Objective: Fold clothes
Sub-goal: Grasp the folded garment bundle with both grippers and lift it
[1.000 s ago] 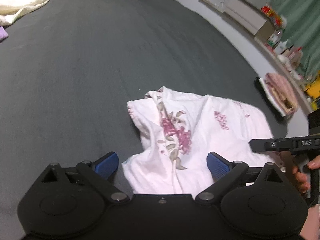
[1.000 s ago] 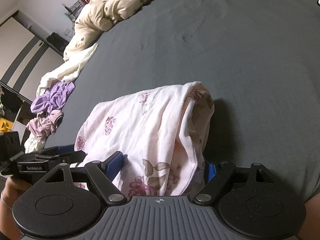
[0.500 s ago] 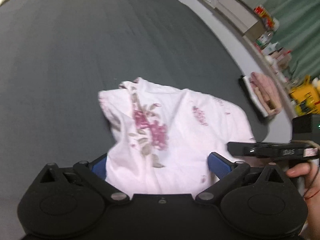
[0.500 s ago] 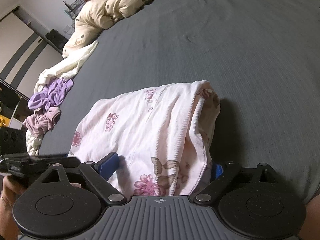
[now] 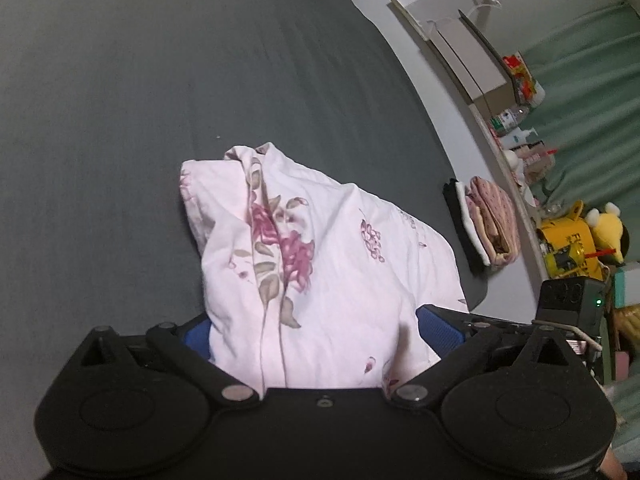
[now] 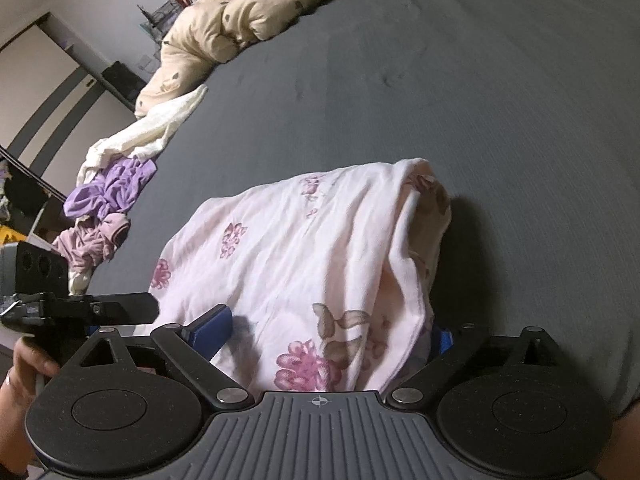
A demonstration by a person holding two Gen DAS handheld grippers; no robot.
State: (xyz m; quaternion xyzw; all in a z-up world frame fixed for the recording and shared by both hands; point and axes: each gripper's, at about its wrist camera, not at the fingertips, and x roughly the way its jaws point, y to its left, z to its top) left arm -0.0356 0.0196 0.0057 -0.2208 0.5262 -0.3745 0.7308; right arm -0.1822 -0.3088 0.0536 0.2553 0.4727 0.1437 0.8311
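- Since a second ago: my right gripper (image 6: 324, 332) sits further over the garment (image 6: 320, 248), jaws opening, cloth between them, pads not pressing.
- My left gripper (image 5: 316, 328): jaws apart, garment between, now bunched higher.
- Garment lies on the grey bed (image 6: 500, 112); folded pile (image 5: 488, 220) at its edge.
- Both grippers point downward.

garment (image 6: 304, 264) covering right pad, beige duvet (image 6: 256, 12) cropped

A dark grey bed (image 6: 500, 92) carried a floral garment (image 6: 304, 256), with 1 beige duvet (image 6: 248, 12) beyond it and purple clothes (image 6: 108, 192) left of it.
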